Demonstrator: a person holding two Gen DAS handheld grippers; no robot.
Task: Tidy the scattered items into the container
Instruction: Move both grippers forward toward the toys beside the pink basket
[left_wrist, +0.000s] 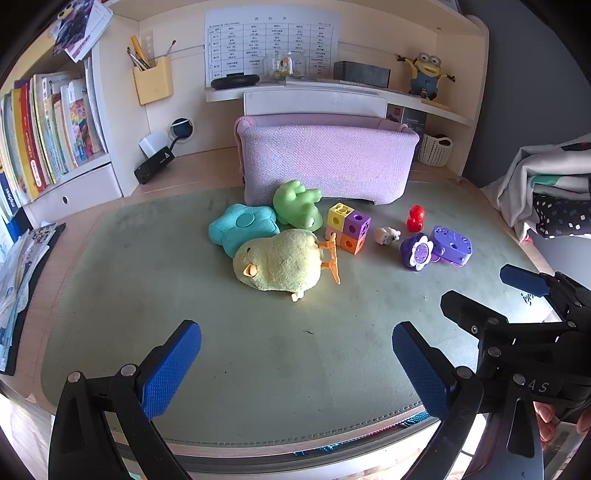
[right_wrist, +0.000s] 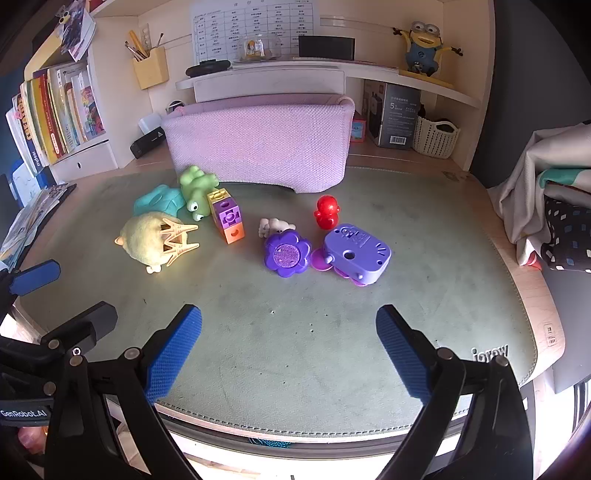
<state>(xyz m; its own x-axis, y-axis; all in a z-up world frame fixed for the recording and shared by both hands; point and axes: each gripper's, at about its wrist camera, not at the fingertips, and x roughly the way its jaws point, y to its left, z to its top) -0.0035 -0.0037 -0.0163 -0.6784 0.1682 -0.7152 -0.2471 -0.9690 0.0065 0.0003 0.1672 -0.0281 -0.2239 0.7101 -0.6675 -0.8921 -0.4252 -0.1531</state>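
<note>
Now | left claw (left_wrist: 295, 369) wide, empty | right claw (right_wrist: 288, 354) wide, empty | toys beside pink bin (left_wrist: 325, 162)

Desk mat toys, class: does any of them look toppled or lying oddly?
Yes. The yellow plush chick lies on its side, orange legs sticking sideways, and the green frog is tipped over against the pink fabric bin.

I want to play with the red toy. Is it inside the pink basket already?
No, the red toy stands on the green mat, in front of the pink basket.
</note>
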